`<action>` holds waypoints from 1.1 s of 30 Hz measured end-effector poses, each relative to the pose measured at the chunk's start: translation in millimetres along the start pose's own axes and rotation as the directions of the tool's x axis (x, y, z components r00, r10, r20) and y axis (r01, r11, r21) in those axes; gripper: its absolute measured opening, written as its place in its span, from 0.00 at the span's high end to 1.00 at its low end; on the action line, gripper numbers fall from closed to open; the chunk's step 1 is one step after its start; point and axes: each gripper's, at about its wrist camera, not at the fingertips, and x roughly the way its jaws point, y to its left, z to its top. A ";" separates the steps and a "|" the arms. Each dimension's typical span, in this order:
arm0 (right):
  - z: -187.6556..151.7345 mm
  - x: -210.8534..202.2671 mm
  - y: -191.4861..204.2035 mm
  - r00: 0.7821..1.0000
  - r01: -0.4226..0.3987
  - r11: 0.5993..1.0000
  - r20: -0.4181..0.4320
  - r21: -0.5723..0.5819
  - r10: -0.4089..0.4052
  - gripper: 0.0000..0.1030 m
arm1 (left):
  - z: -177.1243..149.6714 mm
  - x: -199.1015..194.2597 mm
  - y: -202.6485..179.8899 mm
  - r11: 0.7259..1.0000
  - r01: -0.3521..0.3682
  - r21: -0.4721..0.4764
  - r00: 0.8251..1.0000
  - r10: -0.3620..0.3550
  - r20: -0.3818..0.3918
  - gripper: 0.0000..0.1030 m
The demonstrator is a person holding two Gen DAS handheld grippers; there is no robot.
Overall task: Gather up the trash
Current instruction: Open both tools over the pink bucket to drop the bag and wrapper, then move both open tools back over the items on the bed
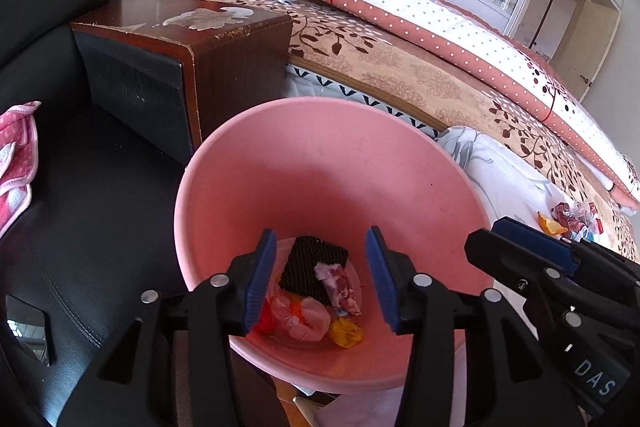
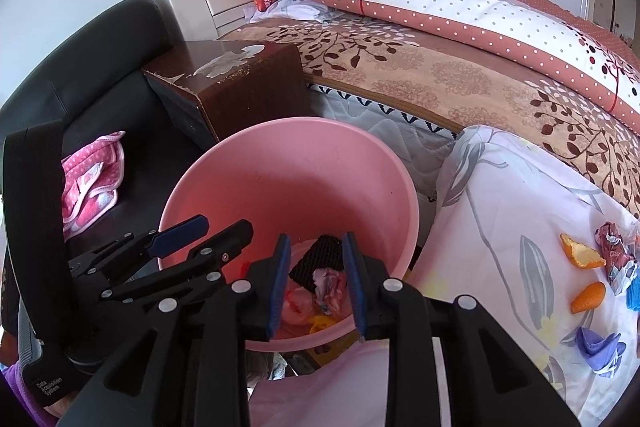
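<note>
Each claw is built of matte black plastic arms with triangular cut-outs, joined by round silver rivets, and ends in two flat fingers faced with ribbed blue pads. The left claw [image 1: 321, 277] body, seen from the right wrist view, carries a wide black strap and a small white label reading "Data Acquisition System". The right claw [image 2: 316, 281] body shows pale "DAS" lettering on its side, and a purple sleeve [image 2: 16, 387] edges the corner of the right wrist view.

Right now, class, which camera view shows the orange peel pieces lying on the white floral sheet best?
The right wrist view: two orange peel pieces lie whole and unblocked on the white floral sheet, beside crumpled wrappers. The left wrist view shows only one small piece, far off above the right gripper.
</note>
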 end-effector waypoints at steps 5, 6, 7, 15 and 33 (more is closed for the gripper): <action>-4.8 -7.8 -5.1 1.000 0.004 1.000 0.013 0.010 -0.004 0.74 | -0.1 -3.1 -1.9 1.000 0.002 0.006 1.000 -0.002 0.003 0.54; -6.0 -9.5 -6.0 1.000 0.006 1.000 0.015 0.013 -0.006 0.73 | -0.4 -4.3 -2.9 1.000 0.002 0.009 1.000 -0.002 0.006 0.54; -7.3 -11.5 -7.1 1.000 0.008 1.000 0.019 0.016 -0.008 0.71 | -0.7 -5.7 -4.3 1.000 0.003 0.011 1.000 -0.003 0.009 0.54; -19.5 -29.5 -17.7 0.999 0.013 0.999 0.043 0.044 -0.015 0.63 | -2.5 -15.8 -13.9 0.999 0.027 0.025 0.999 -0.028 0.029 0.54; -74.3 -73.7 -93.6 0.988 0.142 0.971 0.034 0.193 -0.152 0.60 | -18.3 -27.1 -70.0 0.979 0.143 0.146 0.988 -0.149 0.029 0.54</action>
